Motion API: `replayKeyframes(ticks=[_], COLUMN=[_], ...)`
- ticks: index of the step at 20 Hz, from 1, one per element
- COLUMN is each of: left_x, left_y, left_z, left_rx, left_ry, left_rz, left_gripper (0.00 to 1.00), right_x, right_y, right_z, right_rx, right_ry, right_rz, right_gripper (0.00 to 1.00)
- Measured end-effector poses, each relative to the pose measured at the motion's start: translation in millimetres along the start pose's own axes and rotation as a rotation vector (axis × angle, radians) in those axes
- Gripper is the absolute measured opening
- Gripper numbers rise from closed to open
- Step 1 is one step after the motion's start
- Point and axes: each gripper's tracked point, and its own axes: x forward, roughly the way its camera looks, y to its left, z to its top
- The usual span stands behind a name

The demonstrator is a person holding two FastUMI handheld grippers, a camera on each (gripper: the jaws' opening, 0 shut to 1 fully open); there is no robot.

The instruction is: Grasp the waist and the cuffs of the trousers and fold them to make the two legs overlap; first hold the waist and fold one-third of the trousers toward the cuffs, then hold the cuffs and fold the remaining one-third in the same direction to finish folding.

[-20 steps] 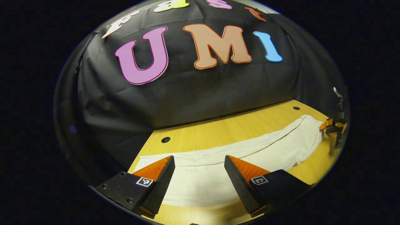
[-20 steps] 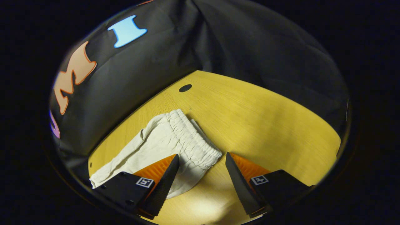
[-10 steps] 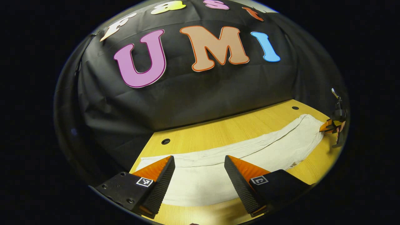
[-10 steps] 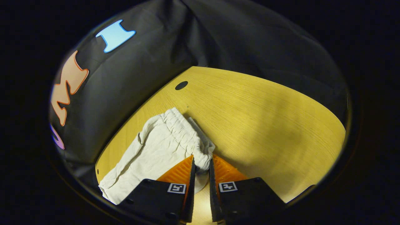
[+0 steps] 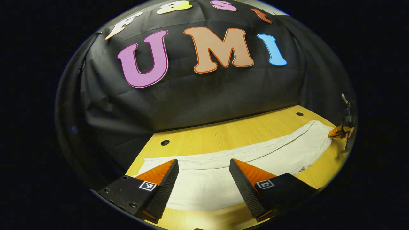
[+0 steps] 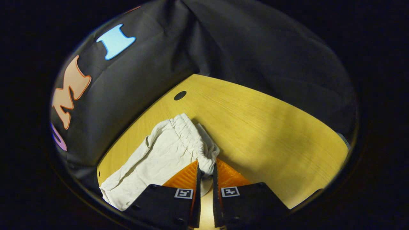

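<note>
On the yellow wooden surface (image 6: 271, 127), my right gripper (image 6: 206, 171) has its jaws clamped on a thin pinch of the cream cotton trousers' (image 6: 159, 156) elastic waist (image 6: 195, 143), likely to slip, while my left gripper (image 5: 203, 179) waits with jaws wide.

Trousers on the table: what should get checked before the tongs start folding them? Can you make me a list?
1. Right tongs pinch the gathered waist: ok.
2. Left tongs closed on the cuffs: not ok, open above the cloth.
3. Trousers stretched long on the table: ok.
4. Both waist layers caught: cannot tell.
5. The two legs already overlap: cannot tell.
</note>
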Motion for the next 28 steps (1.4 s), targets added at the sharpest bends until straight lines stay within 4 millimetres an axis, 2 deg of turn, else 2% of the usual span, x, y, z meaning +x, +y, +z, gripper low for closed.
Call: replayKeyframes(ticks=[3, 5, 8, 10, 14, 18, 21, 28], left_x=[-4, -9, -12, -14, -14, -19, -24, -32], left_y=[-10, -14, -13, -8, 9, 29, 50, 102], left_z=[-1, -1, -1, 1, 5, 3, -7, -27], left_rx=[-0.017, -0.030, -0.040, -0.037, -0.039, -0.062, -0.073, -0.118], left_ry=[0.002, 0.000, 0.000, -0.004, -0.017, -0.027, -0.013, 0.004], left_rz=[0.013, 0.024, 0.033, 0.038, 0.045, 0.048, 0.056, 0.078], left_gripper=[0.97, 0.96, 0.96, 0.96, 0.96, 0.96, 0.96, 0.96], right_x=[-2, -9, -24, -38, -65, -92, -107, -133], right_y=[-15, -14, -1, 20, 76, 125, 154, 226], right_z=[17, 24, 39, 45, 50, 43, 34, -3], right_rx=[-0.007, -0.023, -0.052, -0.061, -0.070, -0.126, -0.143, -0.168], right_ry=[-0.014, -0.022, -0.057, -0.080, -0.112, -0.135, -0.147, -0.136], right_rz=[-0.005, 0.014, 0.069, 0.102, 0.204, 0.271, 0.304, 0.376], right_gripper=[0.18, 0.18, 0.18, 0.18, 0.18, 0.18, 0.18, 0.18])
